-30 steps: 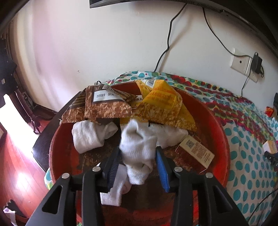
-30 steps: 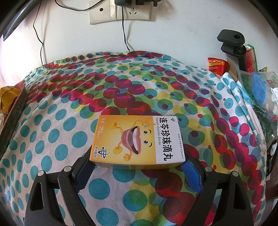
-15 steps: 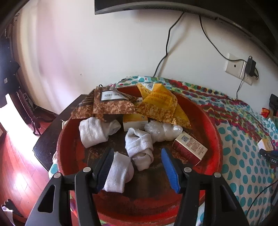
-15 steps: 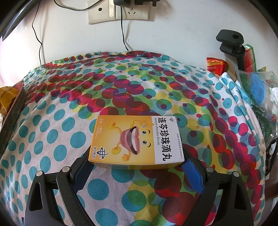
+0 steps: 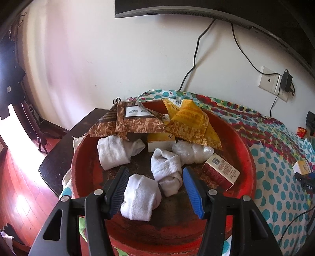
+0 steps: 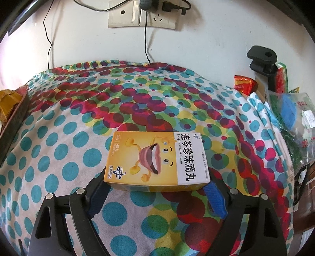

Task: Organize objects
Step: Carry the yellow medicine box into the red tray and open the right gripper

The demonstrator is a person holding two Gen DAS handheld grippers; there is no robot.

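Observation:
In the left wrist view my left gripper (image 5: 155, 189) is open and empty above the near side of a red basin (image 5: 246, 157). The basin holds three rolled white socks (image 5: 167, 169), a plastic-wrapped roll (image 5: 194, 152), brown packets (image 5: 137, 124), yellow packets (image 5: 189, 120), a yellow box (image 5: 161, 141) and a dark red box (image 5: 221, 171). In the right wrist view my right gripper (image 6: 157, 197) is shut on a yellow medicine box (image 6: 157, 159) and holds it flat just above the dotted tablecloth (image 6: 69, 137). That box also shows in the left wrist view (image 5: 301, 167).
The basin's rim (image 6: 13, 116) shows at the far left of the right wrist view. Snack packets (image 6: 244, 84), a black clamp (image 6: 261, 59) and plastic bags (image 6: 295, 114) crowd the table's right end. Wall sockets (image 6: 141, 13) with cables hang behind. A dark side table (image 5: 65, 149) stands left of the basin.
My left gripper let go of the white sock, which now lies in the basin, and drew back and up with its jaws wide. The right gripper with the box shifted slightly.

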